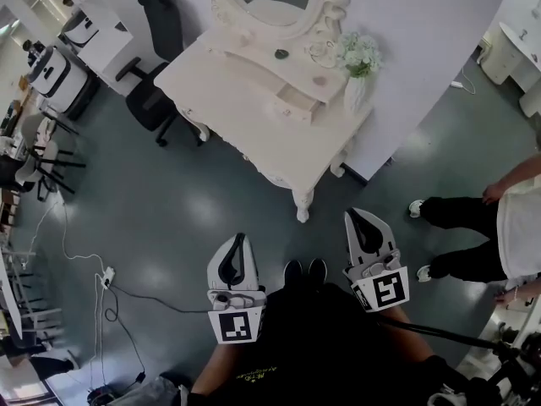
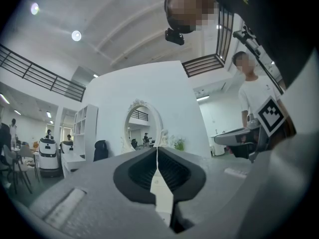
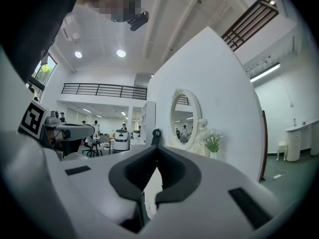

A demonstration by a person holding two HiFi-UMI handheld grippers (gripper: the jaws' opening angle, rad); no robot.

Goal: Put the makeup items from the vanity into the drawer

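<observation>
Grip: left gripper (image 1: 240, 238) and right gripper (image 1: 356, 216) both clenched, empty.
Makeup item (image 1: 281, 54): upper centre; we judge it light, slippery; pinch its sides.

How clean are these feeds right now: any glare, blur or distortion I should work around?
Head view: evenly lit and sharp, mild sheen on the floor, vanity small in frame. Left gripper view: strong fisheye, dark corners, bright ceiling lights but no washout. Right gripper view: same bending, mirror still readable.
</observation>
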